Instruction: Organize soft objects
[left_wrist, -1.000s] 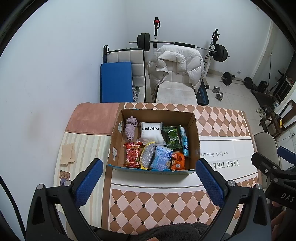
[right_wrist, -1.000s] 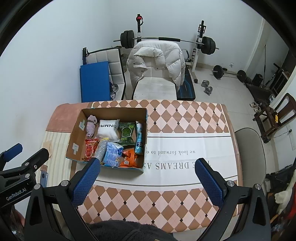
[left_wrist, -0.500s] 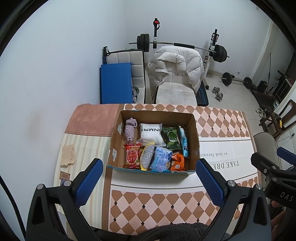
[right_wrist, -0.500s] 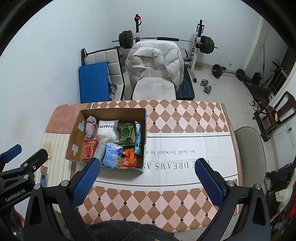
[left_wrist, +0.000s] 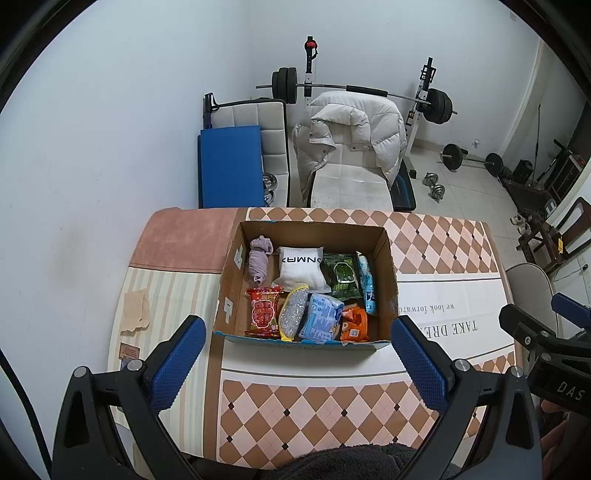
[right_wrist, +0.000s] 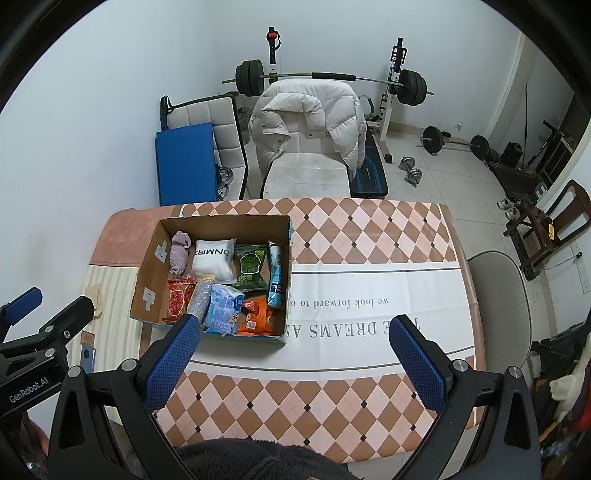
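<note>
- While both are hovering above the diamond-patterned tablecloth (right_wrist: 332, 229), the left gripper (left_wrist: 297, 354) and right gripper (right_wrist: 291, 354) are gaping wide, holding nothing.
- Sitting on the table's left part, the open brown cardboard box (left_wrist: 390, 273) is holding a rolled lilac sock (left_wrist: 259, 258), white pillow-like pack (left_wrist: 301, 267), green packet (left_wrist: 342, 275), and red snack bag (left_wrist: 263, 312).

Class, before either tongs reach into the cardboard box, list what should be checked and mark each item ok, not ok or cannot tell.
1. Left tongs open and empty: ok.
2. Right tongs open and empty: ok.
3. Cardboard box open on top: ok.
4. Purple cloth and white pack lie uncovered: ok.
5. Silver pouch free of its neighbours: not ok, it is wedged between packets.
6. Which packets are soft: cannot tell.
</note>
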